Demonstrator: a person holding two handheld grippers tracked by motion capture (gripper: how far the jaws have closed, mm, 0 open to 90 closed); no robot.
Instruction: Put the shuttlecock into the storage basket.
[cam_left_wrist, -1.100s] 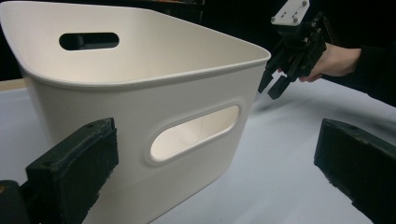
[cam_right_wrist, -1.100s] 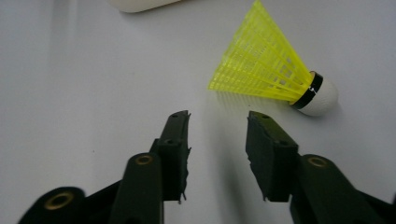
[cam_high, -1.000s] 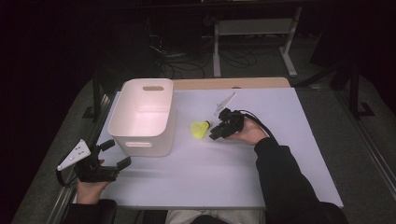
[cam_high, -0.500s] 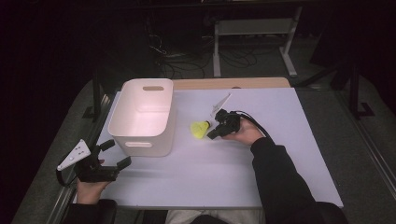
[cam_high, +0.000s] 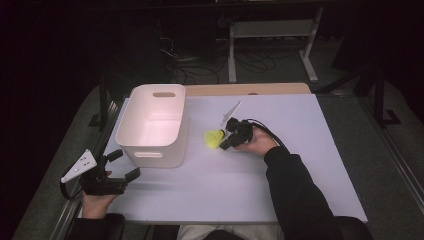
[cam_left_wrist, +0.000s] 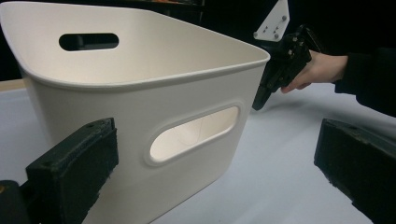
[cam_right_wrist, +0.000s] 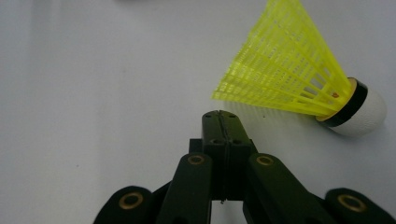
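Two claws are working at the white table. The right claw is lying low near the table's middle, its jaws pressed fully together with nothing between them; they have just been closing. In the right gripper view the yellow shuttlecock is lying on its side just beyond the closed tips, apart from them, its white cork pointing away from the claw. The left claw is resting at the table's near left edge, jaws standing wide and empty, facing the white bin just ahead. The bin is sitting near the left edge, just beside the shuttlecock. No lettering is showing anywhere. Bare table is spreading out right of the hand and toward the near edge.
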